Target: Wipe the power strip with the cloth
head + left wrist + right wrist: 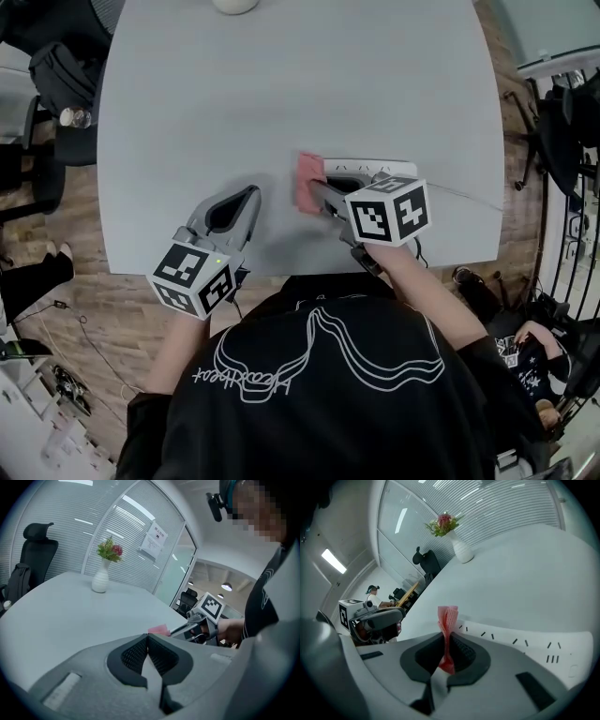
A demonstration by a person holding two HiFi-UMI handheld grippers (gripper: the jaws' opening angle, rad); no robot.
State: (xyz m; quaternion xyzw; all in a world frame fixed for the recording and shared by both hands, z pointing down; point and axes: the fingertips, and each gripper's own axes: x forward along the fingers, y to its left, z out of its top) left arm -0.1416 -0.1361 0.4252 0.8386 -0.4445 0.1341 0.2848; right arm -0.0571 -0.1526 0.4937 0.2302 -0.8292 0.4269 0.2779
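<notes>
The right gripper [446,644] has its jaws clenched on the cloth [448,618] at one end of the power strip [525,639], near the front edge of the counter [281,94]; the left gripper [147,639] has its jaws closed and empty, idle alongside; advise pressing the cloth flat and drawing it lengthwise under light pressure.

I'm looking into an office meeting room. A broad pale-grey tabletop [281,112] with rounded corners fills the head view, over a wood-plank floor [89,309]. At the upper left of the left gripper view stands a black high-backed office chair [37,550]. Behind it runs a glass partition [117,531] with horizontal blinds and a printed notice [155,538]. A white vase of flowers [101,578] sits on the tabletop. Right of centre, beyond the glass, I see another desk chair [190,599] under round ceiling lamps [226,587].
</notes>
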